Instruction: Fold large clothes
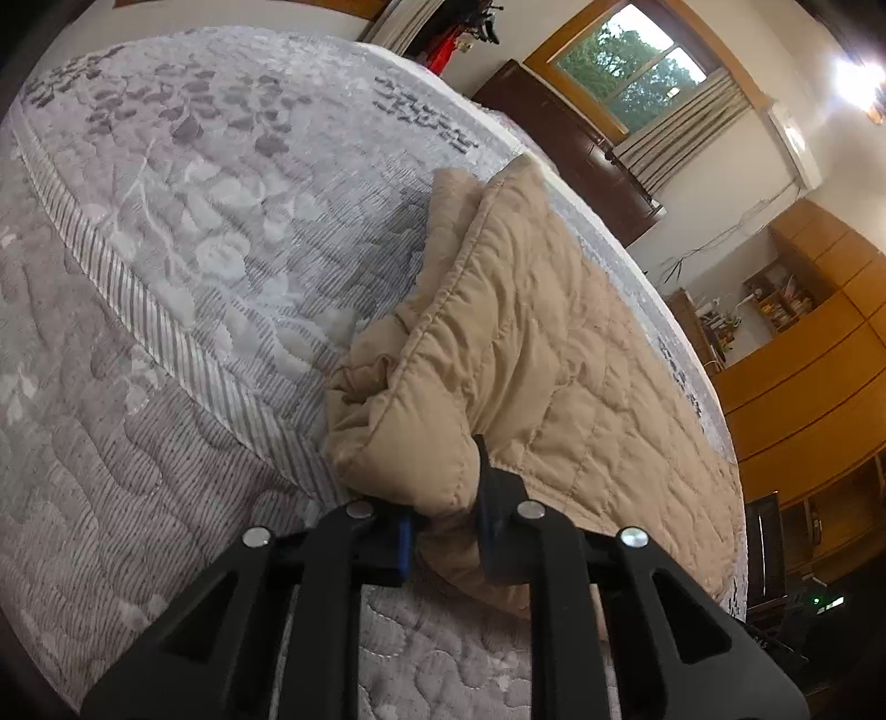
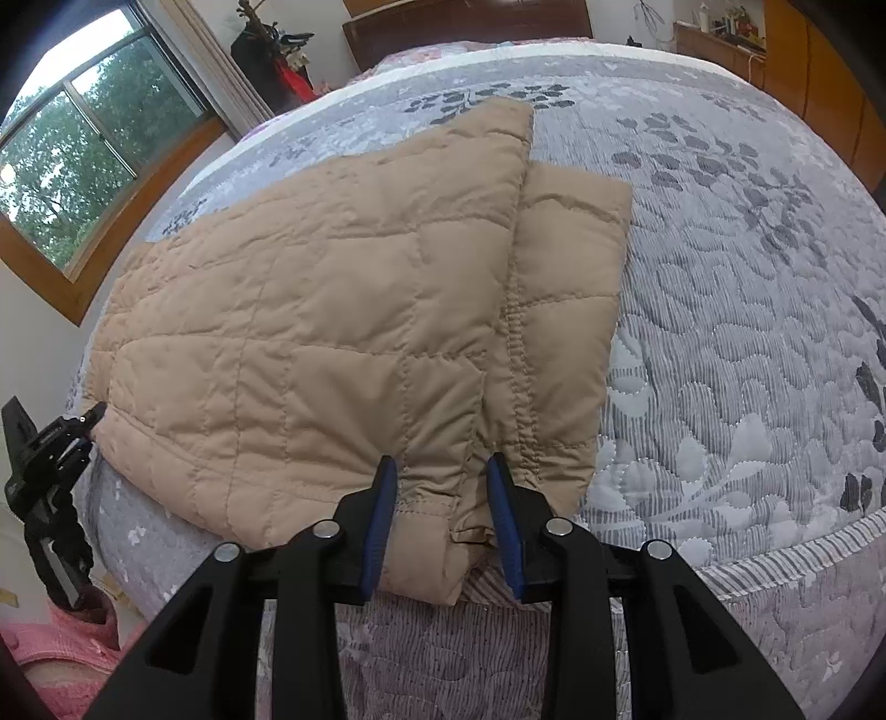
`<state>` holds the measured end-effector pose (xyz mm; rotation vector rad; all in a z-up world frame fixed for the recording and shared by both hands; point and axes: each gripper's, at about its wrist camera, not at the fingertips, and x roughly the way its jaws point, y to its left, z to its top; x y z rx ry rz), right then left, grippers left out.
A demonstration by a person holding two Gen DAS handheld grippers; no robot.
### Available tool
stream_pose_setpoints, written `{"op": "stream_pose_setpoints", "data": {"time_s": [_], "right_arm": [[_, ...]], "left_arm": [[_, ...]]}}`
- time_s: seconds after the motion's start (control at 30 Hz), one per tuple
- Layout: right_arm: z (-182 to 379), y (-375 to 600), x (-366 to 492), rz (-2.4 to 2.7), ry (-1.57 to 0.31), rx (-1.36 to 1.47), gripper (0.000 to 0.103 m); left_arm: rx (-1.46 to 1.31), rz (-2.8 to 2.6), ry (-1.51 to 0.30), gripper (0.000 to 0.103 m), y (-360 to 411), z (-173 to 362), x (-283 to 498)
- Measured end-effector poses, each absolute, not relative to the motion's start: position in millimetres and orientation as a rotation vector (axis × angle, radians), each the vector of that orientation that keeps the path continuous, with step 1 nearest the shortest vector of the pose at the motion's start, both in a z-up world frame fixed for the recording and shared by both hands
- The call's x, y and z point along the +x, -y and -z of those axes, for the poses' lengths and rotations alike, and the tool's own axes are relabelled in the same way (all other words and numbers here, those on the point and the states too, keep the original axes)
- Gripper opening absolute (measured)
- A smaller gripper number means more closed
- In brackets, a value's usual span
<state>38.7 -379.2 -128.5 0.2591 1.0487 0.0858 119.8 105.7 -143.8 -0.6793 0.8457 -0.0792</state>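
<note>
A tan quilted jacket (image 2: pixel 332 310) lies spread on the bed, its folded sleeve (image 2: pixel 570 288) lying along its right side. My right gripper (image 2: pixel 443 471) is shut on the near hem, with puffy cloth filling the gap between the blue pads (image 2: pixel 382 515). In the left wrist view the jacket (image 1: pixel 554 354) runs away along the bed's right edge. My left gripper (image 1: pixel 443 498) is shut on its bunched near corner. The left gripper (image 2: pixel 83 426) also shows in the right wrist view, at the jacket's far-left corner by the bed's edge.
The bed carries a grey floral quilt (image 2: pixel 720 332) with a striped border (image 1: pixel 166 332). A dark headboard (image 2: pixel 465 22) and a window (image 2: pixel 83 149) lie beyond. Wooden cabinets (image 1: pixel 803 387) stand along the wall. A pink cloth (image 2: pixel 61 653) lies beside the bed.
</note>
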Motion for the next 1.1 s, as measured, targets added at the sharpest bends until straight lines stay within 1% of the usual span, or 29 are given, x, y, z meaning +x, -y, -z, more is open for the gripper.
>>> {"op": "stream_pose_setpoints", "data": {"time_s": [0.1, 0.3, 0.5, 0.8, 1.1], "right_arm": [[127.2, 378.8, 37.0, -0.078, -1.048, 0.261, 0.033], [122.9, 381.8, 32.9, -0.077, -1.042, 0.293, 0.033], [122.7, 382.6, 34.2, -0.080, -1.045, 0.305, 0.034], [121.4, 384.7, 36.1, -0.078, -1.059, 0.318, 0.035], [120.6, 386.0, 37.3, -0.077, -1.060, 0.326, 0.035]], "left_arm": [[-0.585, 0.100, -0.778, 0.010, -95.5, 120.0, 110.5], [-0.486, 0.218, -0.678, 0.009, -71.6, 72.4, 101.1], [-0.358, 0.363, -0.585, 0.009, -23.3, 27.2, 97.8], [-0.211, 0.555, -0.545, 0.009, 38.1, 4.3, 95.8], [-0.100, 0.696, -0.590, 0.009, 96.4, 14.8, 109.7]]}}
